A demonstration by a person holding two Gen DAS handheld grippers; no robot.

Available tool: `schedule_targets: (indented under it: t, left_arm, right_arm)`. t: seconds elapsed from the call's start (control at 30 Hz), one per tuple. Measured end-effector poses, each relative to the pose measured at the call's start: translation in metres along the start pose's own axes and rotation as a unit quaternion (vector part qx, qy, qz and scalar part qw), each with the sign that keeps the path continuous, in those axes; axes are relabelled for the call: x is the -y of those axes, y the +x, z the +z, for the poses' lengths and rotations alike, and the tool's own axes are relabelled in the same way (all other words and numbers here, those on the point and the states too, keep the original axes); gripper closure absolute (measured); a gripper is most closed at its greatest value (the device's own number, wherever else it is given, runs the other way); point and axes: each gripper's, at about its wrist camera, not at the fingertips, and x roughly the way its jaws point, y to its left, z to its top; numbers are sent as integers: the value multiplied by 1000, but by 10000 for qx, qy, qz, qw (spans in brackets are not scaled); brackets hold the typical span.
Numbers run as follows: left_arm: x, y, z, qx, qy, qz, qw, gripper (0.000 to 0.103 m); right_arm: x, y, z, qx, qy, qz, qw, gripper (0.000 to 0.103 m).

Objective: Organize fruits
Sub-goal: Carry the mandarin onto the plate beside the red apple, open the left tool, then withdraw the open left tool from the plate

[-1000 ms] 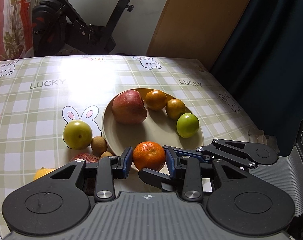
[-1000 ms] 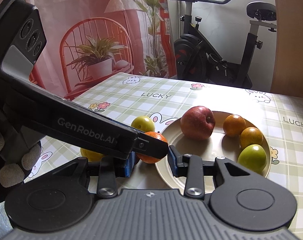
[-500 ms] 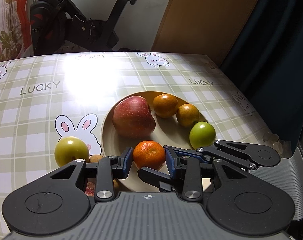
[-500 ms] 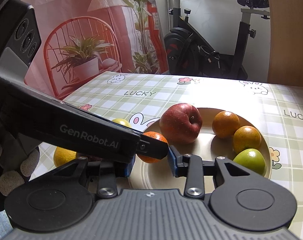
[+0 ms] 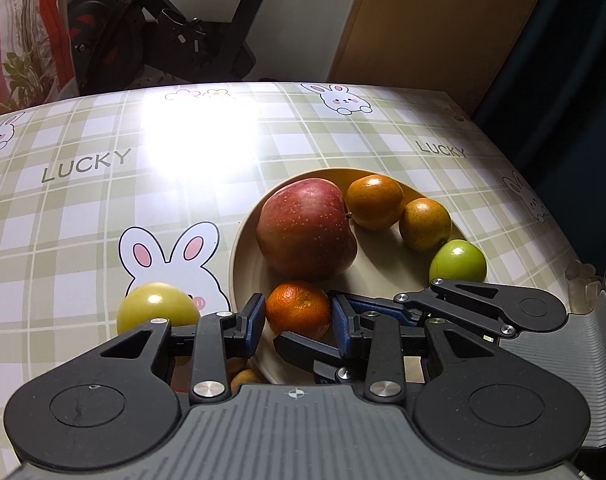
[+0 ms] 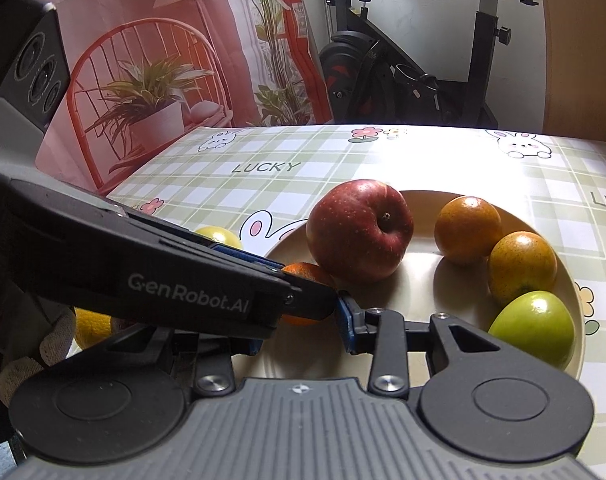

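Tangerine (image 5: 298,309) clamped between the blue pads (image 5: 255,323) of the left gripper (image 5: 297,324), sitting low over the near part of the beige plate (image 5: 239,256). Pads pressed against both sides of the fruit, jaws narrowed to its width. Just ahead of the jaws, almost touching the tangerine: large red apple (image 5: 307,228) on the plate. Farther ahead and to the right, along the plate's far rim: two oranges (image 5: 375,201) side by side, then a green fruit (image 5: 457,261) at the right edge. Left of the jaws, off the plate, on the checked tablecloth (image 5: 83,216): yellow-green fruit (image 5: 157,307) over a printed rabbit. Below the left finger, partly hidden: small brown fruits (image 5: 243,376).

Right gripper (image 6: 303,334) low at the plate's near rim, crossing beneath the left gripper's arm. Jaws apart, nothing between them; left finger mostly hidden by that arm, right pad (image 6: 347,330) clear. Seen from there: tangerine (image 6: 303,274) peeking from behind the other tool, yellow fruit (image 6: 91,326) on the cloth to the left, gloved fingers (image 6: 43,356) at the left edge.

Beyond the table: exercise bike (image 6: 415,80), red chair with potted plant (image 6: 143,96).
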Motion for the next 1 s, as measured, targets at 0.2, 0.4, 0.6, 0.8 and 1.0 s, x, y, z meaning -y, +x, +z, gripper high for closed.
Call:
schedule_targets:
  t: [0.2,0.4,0.6,0.8,1.0]
  left_arm:
    - [-4,1,-1,54,-38,1,10000,65]
    - [2,-2,-1,72,22,72,9999,59]
    - [6,-20,-1,268,65,160,9995,45]
    - [7,-45,-3,488,53,219,9986,44]
    - [8,-84,-7,855,94,380,9956,38]
  right_arm:
    - [-4,4,1,-11,0,-82,10000,63]
    - [-8,2,1,-54,-81,-182,9998,57]
    - [-11,-11,0,-18,-104,-219,9997,56]
    - [-18,-32,-1,171,-61,-249,9995,56]
    - [-30,-56,-1,458,-49,-370,9983,56]
